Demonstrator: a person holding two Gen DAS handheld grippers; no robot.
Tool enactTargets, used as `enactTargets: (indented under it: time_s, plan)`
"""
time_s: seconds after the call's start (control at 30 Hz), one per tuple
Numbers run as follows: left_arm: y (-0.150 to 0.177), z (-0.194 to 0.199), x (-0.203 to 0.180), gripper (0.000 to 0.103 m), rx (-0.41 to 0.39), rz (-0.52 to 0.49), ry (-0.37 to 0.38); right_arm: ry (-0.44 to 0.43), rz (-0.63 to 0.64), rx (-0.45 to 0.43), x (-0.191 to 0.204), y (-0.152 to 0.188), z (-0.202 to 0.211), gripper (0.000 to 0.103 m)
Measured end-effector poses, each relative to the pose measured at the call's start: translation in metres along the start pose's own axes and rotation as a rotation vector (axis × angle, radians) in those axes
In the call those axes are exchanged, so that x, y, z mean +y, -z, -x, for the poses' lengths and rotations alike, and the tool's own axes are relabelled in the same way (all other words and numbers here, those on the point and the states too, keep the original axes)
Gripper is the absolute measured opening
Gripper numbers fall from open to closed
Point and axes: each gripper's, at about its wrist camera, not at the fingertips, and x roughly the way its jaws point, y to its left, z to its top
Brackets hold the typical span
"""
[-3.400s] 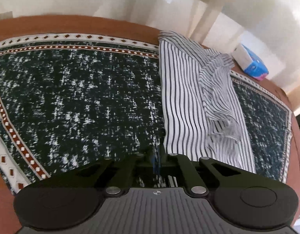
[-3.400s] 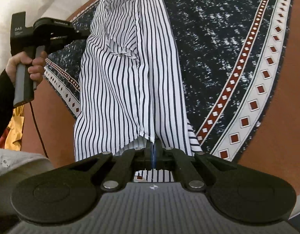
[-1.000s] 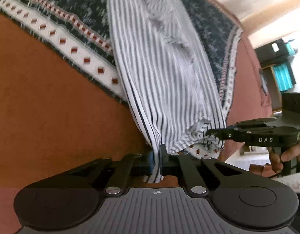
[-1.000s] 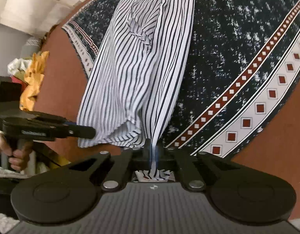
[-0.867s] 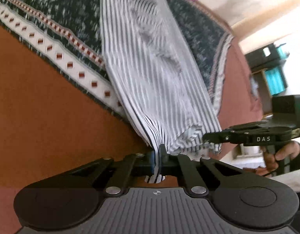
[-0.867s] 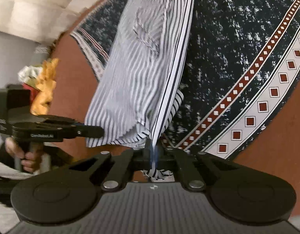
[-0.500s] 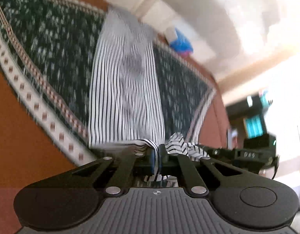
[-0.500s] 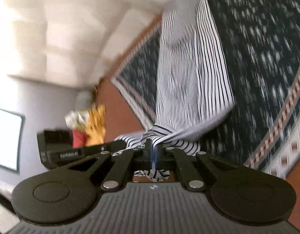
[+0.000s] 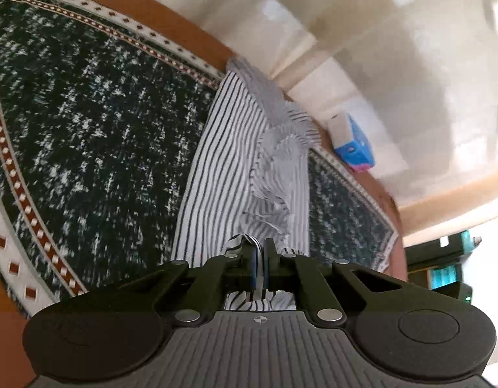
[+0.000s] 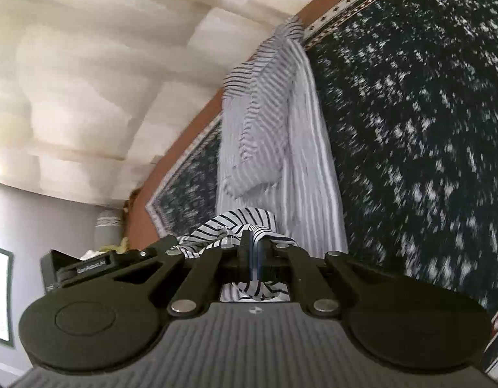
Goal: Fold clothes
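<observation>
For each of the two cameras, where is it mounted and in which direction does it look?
Left wrist view: sits on the left tool, looking forward and down along the striped white shirt on the dark patterned cloth; shows that tool shut on the hem.
Right wrist view: sits on the right tool, same direction; shows it shut on the hem, the left tool beside it.
Shared: shirt, cloth.

Pale sunlit curtains (image 9: 362,32) behind orange bed (image 9: 190,29); dark speckled patterned spread (image 9: 87,113).

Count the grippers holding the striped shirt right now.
2. The left gripper is shut on the striped shirt at its near hem; the right gripper is shut on that hem beside it. Nothing else holds it in view.
</observation>
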Motion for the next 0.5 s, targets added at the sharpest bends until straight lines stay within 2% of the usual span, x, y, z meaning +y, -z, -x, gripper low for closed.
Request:
enactTargets:
  time_s: [0.1,0.4,0.5]
  plan:
    - [-0.003,-0.009,0.007,0.018,0.014,0.01,-0.029,0.038,-0.024,0.005,-0.01,-0.007,-0.009,0.005]
    - [-0.011,-0.028,0.021,0.025,0.035,0.044,-0.075,0.088,-0.035,0.016,-0.016,-0.013,-0.025,0.006]
    - [-0.016,-0.029,0.02,0.04,0.024,0.051,-0.08,0.11,-0.029,0.01,-0.011,-0.018,-0.03,0.01]
